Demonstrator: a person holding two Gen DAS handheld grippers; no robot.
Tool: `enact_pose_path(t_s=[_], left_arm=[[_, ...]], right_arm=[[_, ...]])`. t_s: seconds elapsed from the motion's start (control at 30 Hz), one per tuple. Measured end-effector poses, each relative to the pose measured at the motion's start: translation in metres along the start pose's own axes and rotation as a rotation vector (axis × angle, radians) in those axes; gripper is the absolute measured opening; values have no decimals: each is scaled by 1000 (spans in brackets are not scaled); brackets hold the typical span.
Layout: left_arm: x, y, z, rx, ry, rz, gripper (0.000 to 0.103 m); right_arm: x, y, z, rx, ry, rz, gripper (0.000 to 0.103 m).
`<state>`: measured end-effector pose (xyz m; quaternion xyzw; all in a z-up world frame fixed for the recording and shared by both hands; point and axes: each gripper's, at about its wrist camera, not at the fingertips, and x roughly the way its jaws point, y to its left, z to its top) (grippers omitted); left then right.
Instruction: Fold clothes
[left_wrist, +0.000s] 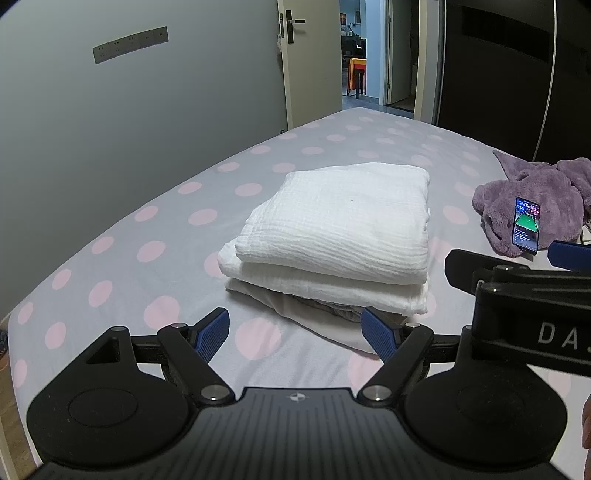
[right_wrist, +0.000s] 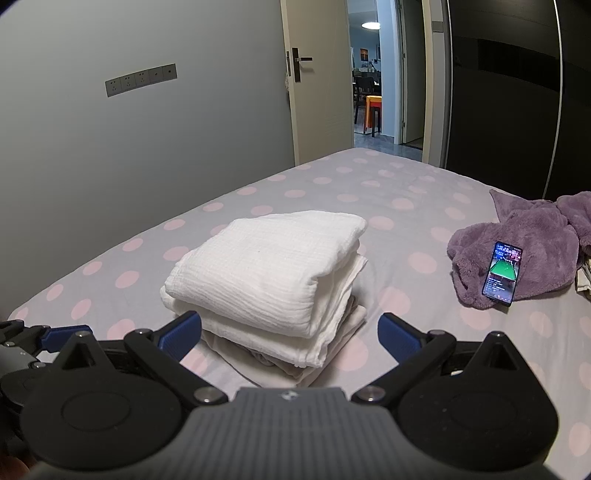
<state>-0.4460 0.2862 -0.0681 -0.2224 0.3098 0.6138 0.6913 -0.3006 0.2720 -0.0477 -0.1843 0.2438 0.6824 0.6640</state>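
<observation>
Left wrist: hand-held gripper (left_wrist: 295, 334) agape, level.

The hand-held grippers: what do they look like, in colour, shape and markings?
Both match: the left hand-held gripper and right hand-held gripper have black linkage arms, round black discs, silver pivot pins, a ribbed grey body with a small round emblem, and blue ribbed fingertips. White letters "DA" mark the right one's side.

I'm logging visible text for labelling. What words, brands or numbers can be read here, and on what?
"DA", cut off by the frame edge: on the right gripper body, seen from the left wrist.
Phone screen: text too small to read.
Emblem on each gripper's housing: no letters legible.
</observation>
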Motion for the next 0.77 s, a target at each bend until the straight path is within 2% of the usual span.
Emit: enact_pose_path(t_s=[0.77], left_arm=[[1,-3,-1,13,-19,-7,78]], right_arm=[[0,-1,0,4,1,3,102]])
